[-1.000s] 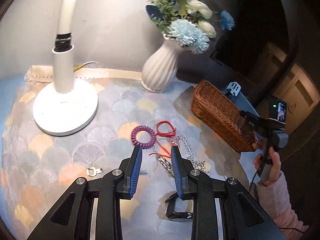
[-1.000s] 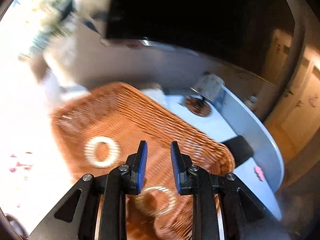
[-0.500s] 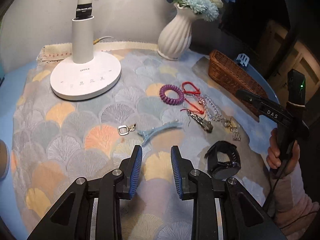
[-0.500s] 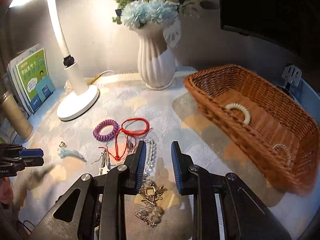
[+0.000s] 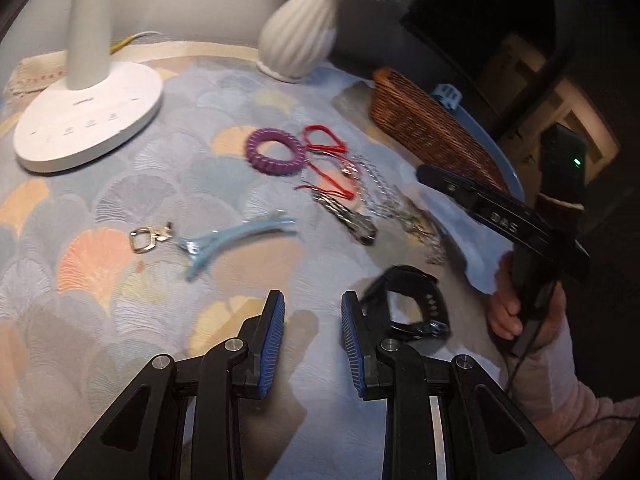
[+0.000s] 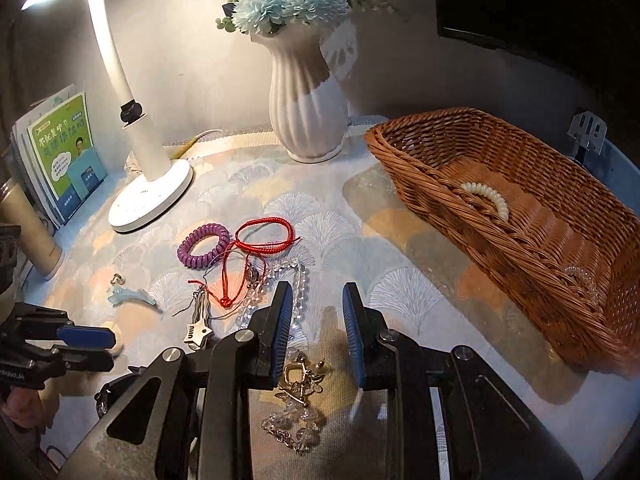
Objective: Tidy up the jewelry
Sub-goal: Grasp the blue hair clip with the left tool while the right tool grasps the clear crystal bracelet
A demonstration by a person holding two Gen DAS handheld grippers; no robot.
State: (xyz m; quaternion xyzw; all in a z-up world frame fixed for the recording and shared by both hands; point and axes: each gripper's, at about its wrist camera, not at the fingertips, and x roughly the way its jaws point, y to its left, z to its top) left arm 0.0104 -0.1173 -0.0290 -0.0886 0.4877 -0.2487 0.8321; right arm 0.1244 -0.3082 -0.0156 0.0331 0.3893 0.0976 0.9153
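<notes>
1. Wicker, woven brown: the basket [image 6: 560,280] sits at the right side of the fan-patterned tablecloth [image 6: 360,248], holding a white bead bracelet [image 6: 486,196] and a clear coil band [image 6: 582,278].
2. The right gripper [image 6: 316,330] hangs with jaws apart and nothing between them, above a crystal bead chain [image 6: 294,408] with a gold clasp.
3. The left gripper [image 5: 312,344] hovers with jaws parted and nothing held, just beside a black watch [image 5: 408,304] on the cloth.
4. Loose pieces lie mid-table: a purple coil hair tie [image 6: 204,245] touching a red cord bracelet [image 6: 264,236], a light-blue hair clip [image 5: 236,238] beside a small metal clasp [image 5: 146,239].
5. A white desk lamp [image 6: 150,196] and a ribbed white vase [image 6: 306,112] of blue flowers stand at the back, with booklets [image 6: 64,152] at the left edge.
</notes>
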